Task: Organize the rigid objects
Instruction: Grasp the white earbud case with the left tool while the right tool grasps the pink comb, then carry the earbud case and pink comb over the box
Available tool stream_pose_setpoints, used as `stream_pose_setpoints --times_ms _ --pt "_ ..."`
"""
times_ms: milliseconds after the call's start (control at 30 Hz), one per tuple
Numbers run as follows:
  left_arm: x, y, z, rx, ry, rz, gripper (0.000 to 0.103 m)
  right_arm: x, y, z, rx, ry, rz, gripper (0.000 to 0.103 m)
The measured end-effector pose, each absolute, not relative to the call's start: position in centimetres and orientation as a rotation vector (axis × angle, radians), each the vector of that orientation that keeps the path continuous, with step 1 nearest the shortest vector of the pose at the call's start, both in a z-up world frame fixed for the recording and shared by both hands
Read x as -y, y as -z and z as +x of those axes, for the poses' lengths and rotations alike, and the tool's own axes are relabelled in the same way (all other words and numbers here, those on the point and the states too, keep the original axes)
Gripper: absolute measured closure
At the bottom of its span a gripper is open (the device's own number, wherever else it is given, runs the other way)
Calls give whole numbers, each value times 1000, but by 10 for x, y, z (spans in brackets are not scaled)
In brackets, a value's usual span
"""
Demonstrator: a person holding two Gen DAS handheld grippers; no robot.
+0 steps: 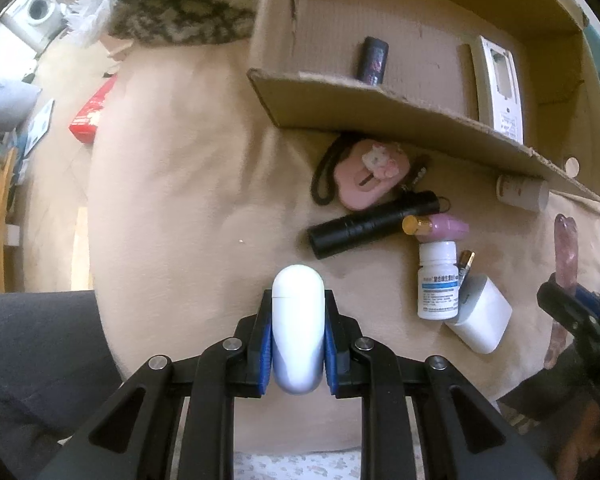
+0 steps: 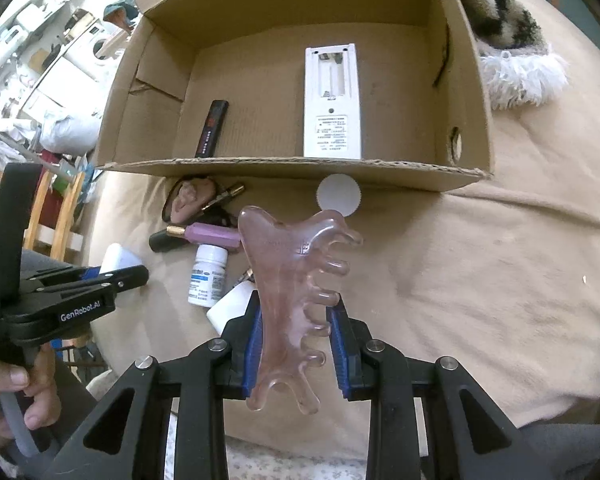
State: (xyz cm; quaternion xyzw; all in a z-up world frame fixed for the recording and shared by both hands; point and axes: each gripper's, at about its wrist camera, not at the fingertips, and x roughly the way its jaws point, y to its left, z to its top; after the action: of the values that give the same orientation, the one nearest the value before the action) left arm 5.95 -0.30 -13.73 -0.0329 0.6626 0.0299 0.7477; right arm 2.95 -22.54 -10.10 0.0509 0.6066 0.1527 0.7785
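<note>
Cardboard box [image 2: 466, 92] sits open on a beige blanket [image 1: 172, 184], and both grippers are loaded in front of it. The left gripper [image 1: 298, 332] has its jaws closed on a white capsule-shaped case [image 1: 298, 320], held upright between the blue pads [image 1: 263, 354] above the blanket. The right gripper [image 2: 296, 344] has its jaws clamped on a translucent pink comb-shaped massage tool [image 2: 290, 292], its rounded teeth pointing to the right in the right wrist view; the left wrist view shows the same tool edge-on at the far right.

Inside the box lie two things well apart: a white remote control [image 2: 331, 104], back side up with its battery bay uncovered, and a small black tube [image 2: 212, 128] with red print.

Just outside the box's near wall a cluster of things rests on the blanket. A pink cartoon-cat case [image 1: 374, 174] with a black wrist strap lies partly under the box edge. Beside it is a black flashlight [image 1: 374, 224], and touching that a purple bottle with a gold cap [image 1: 436, 228]. A white pill bottle [image 1: 438, 284] with a blue label lies below the purple one, overlapping a white rounded box [image 1: 482, 320]. A small white jar [image 1: 522, 192] lies on its side against the box wall.

A furry patterned throw [image 2: 500, 28] lies at the far side of the box.
</note>
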Motion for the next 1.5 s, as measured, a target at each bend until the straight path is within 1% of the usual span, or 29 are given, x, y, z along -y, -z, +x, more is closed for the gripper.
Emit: stream_pose_setpoints --times_ms 167,367,500,667,800,1033,1267,1500 --pt "7 115 48 -1390 -88 -91 84 232 83 25 -1255 -339 133 72" --pt "13 65 43 -1267 -69 -119 84 238 45 17 -1103 -319 140 72" --pt "17 37 53 -1194 -65 -101 84 239 20 21 -1024 -322 151 72" --pt "22 14 75 -1144 -60 -88 84 240 -3 40 -975 -343 161 72" --pt "20 9 103 -1122 -52 -76 84 238 -16 63 -945 -351 150 72" --pt "35 9 142 -1103 -34 -18 84 238 -20 112 -931 -344 136 72" --pt "46 37 169 -1135 -23 28 84 235 10 156 -977 -332 142 72" --pt "50 70 177 -1166 -5 43 84 231 48 166 -1041 -339 160 72"
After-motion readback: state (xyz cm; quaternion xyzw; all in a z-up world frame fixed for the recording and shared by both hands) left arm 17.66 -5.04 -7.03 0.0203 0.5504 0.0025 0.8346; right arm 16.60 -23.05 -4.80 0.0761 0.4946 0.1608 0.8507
